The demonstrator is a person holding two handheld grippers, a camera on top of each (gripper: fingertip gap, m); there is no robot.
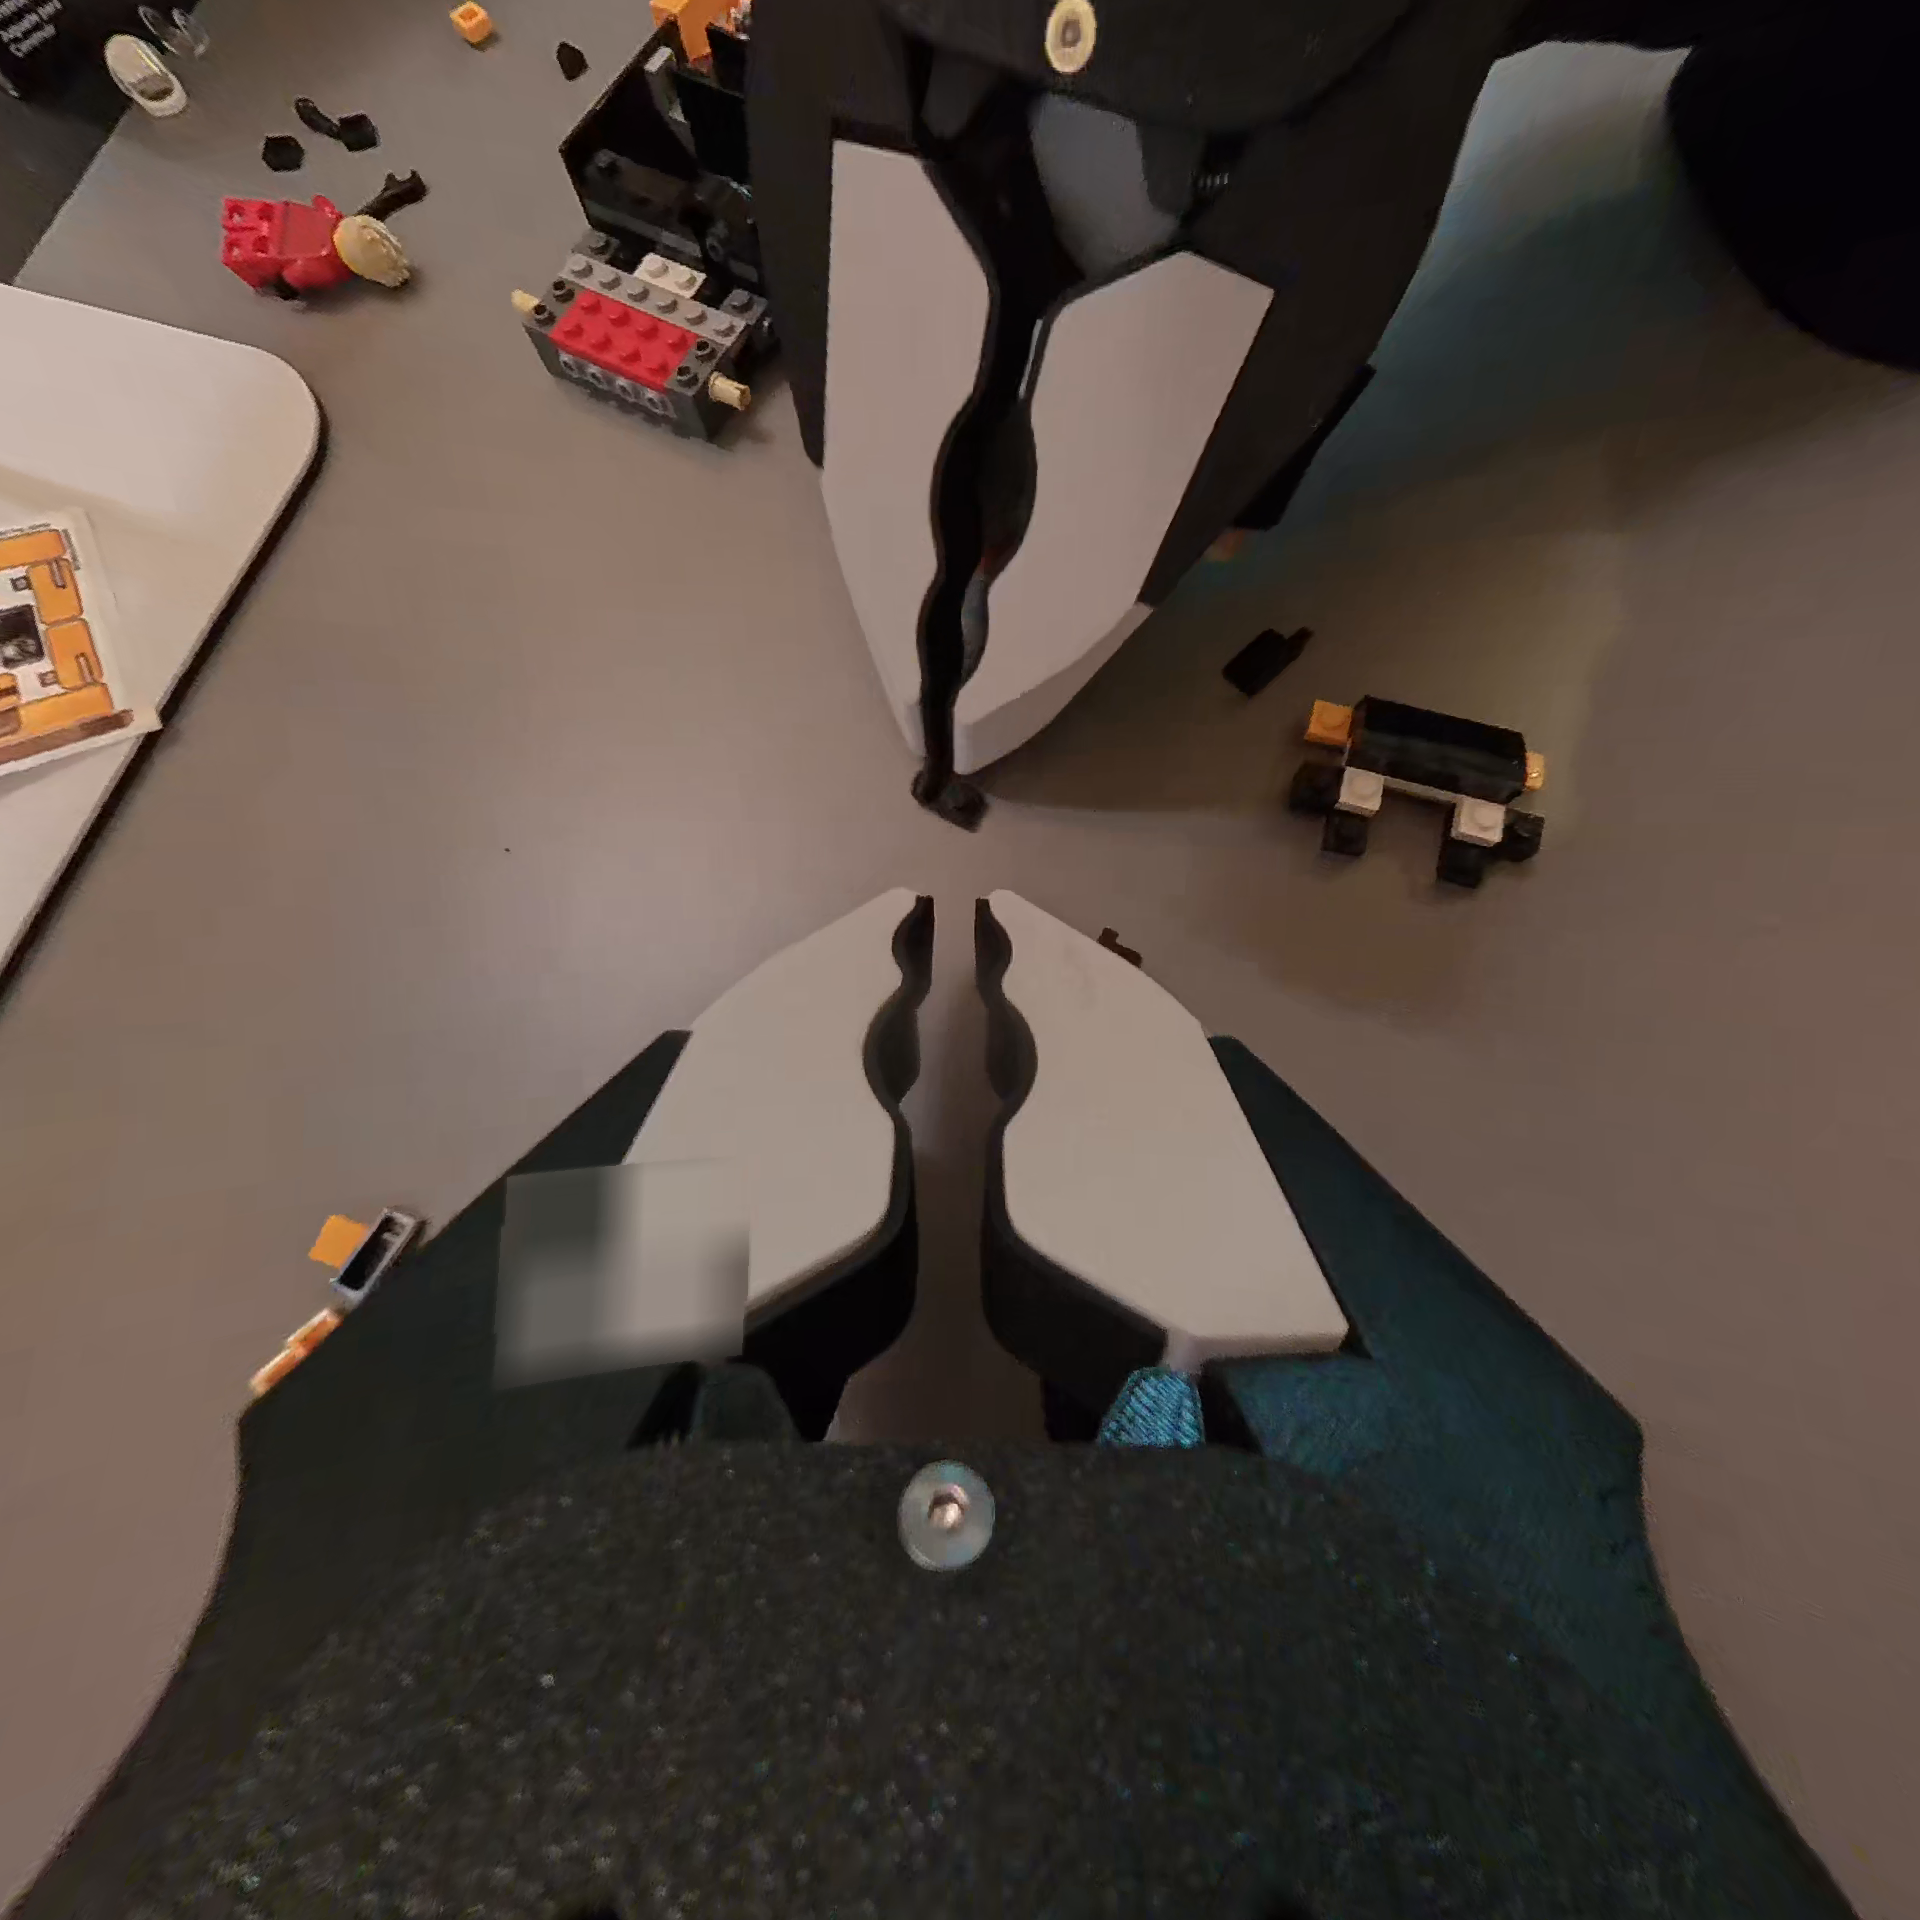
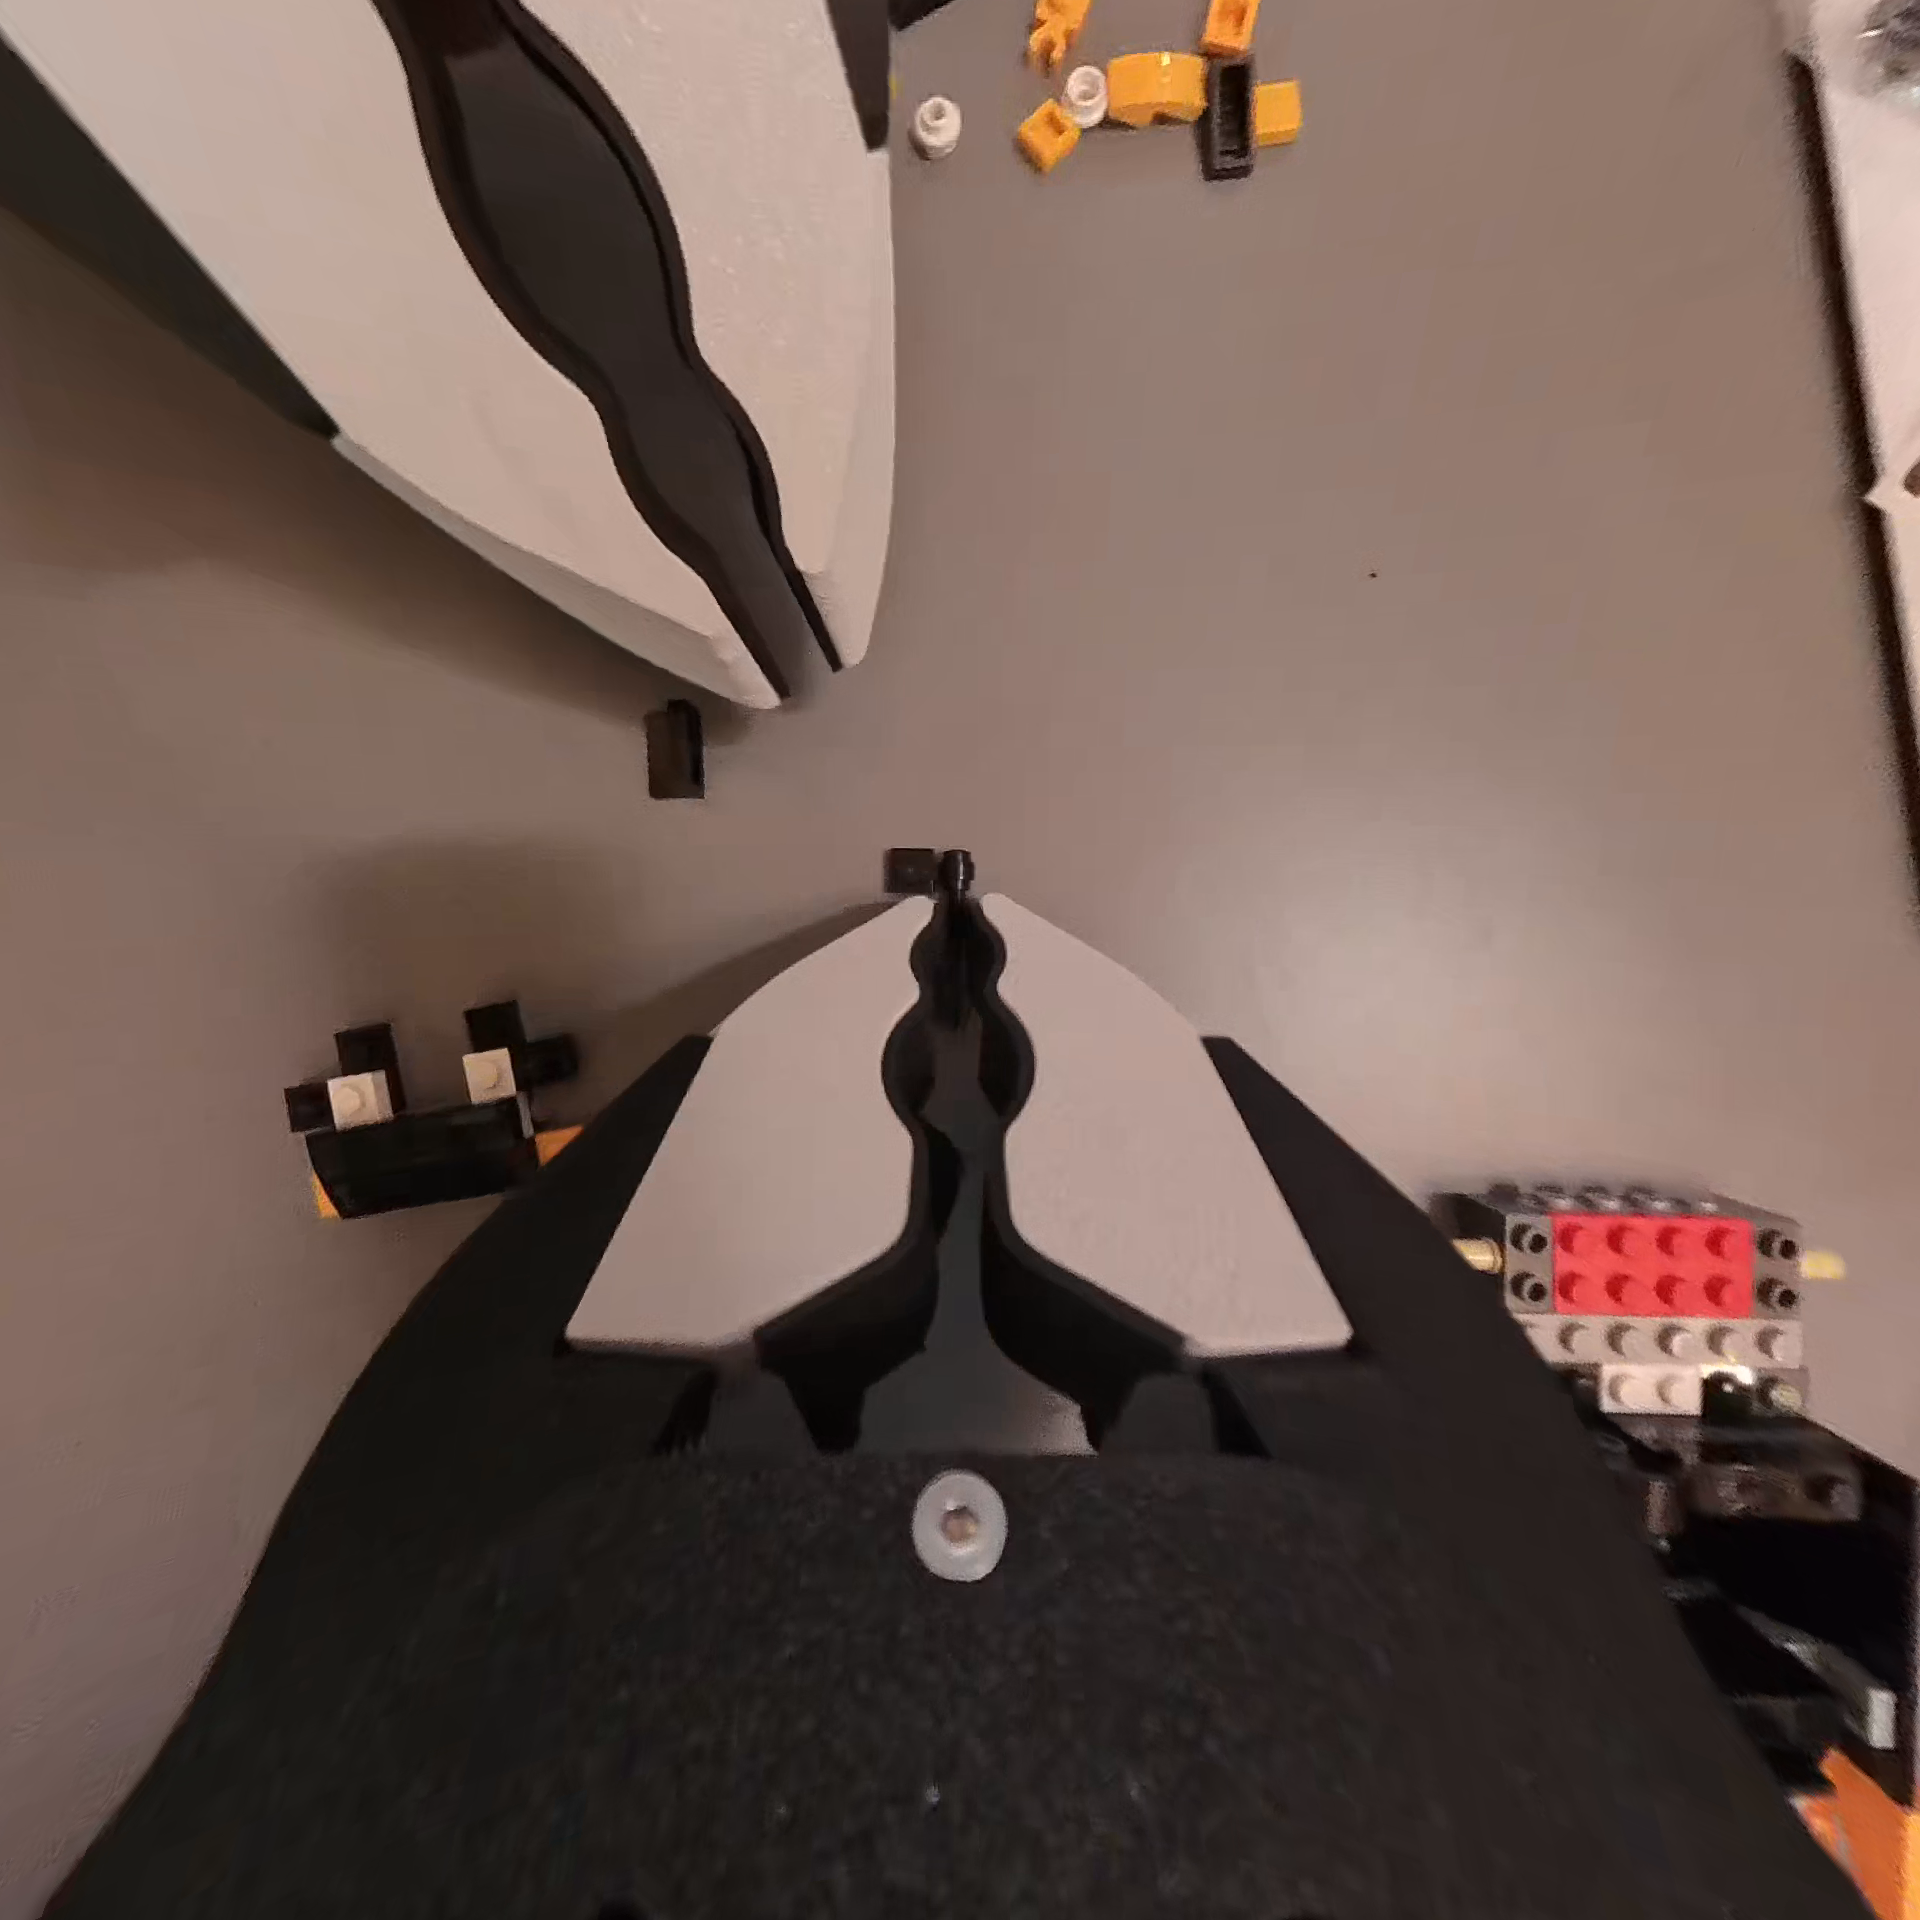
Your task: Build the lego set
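Observation:
My right gripper [image 2: 954, 902] is shut on a small black lego piece [image 2: 954, 875] that sticks out past its tips, low over the grey table. In the left wrist view it [image 1: 943, 771] comes in from the top with the piece [image 1: 951, 803] touching the table. My left gripper [image 1: 953, 906] faces it tip to tip, a short way off. Its jaws stand a narrow gap apart with nothing between them. It also shows in the right wrist view [image 2: 808, 681]. A small black, white and orange assembly [image 1: 1418, 779] [image 2: 426, 1122] lies beside the right gripper.
A black and grey build with a red top [image 1: 634, 343] [image 2: 1652, 1278] stands by the right gripper. A loose black brick [image 1: 1262, 660] [image 2: 673, 750], a red figure [image 1: 301, 244], orange loose parts [image 2: 1143, 94] and a white board [image 1: 156, 436] with an instruction sheet [image 1: 52, 634] are around. About 5 cm separates my left fingertips from my right.

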